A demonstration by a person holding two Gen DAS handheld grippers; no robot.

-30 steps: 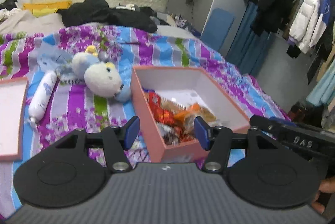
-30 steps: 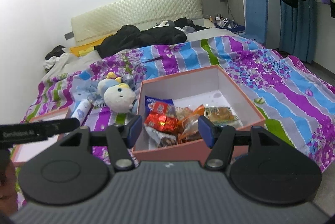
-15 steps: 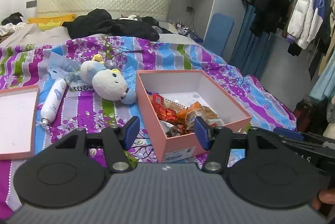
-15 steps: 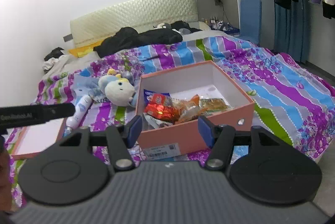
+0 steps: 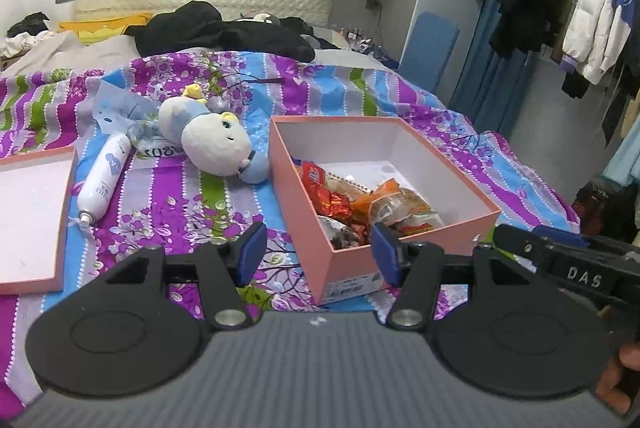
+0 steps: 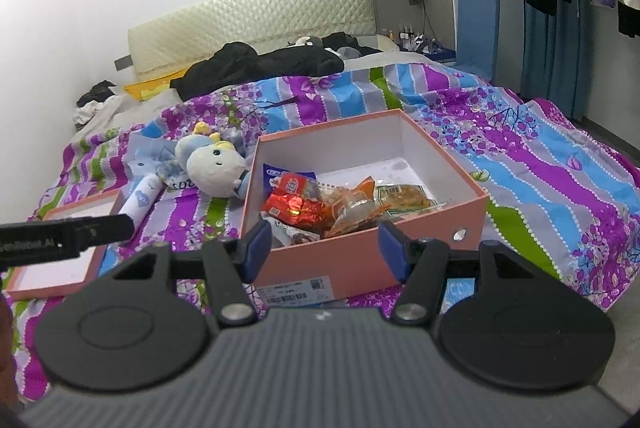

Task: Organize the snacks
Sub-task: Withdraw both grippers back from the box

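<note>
I see one pink box of snacks on the bed, one lid far left, one plush toy, one bottle. My left gripper and right gripper both gape, empty, near the box.

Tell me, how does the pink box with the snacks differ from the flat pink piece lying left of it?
The pink box is deep with tall walls; the flat pink piece is shallow, seemingly its lid. The box holds snack packets; the lid shows nothing inside. The box bears a barcode label; no label shows on the lid. Both share the pink colour and rest on the bedspread.
</note>
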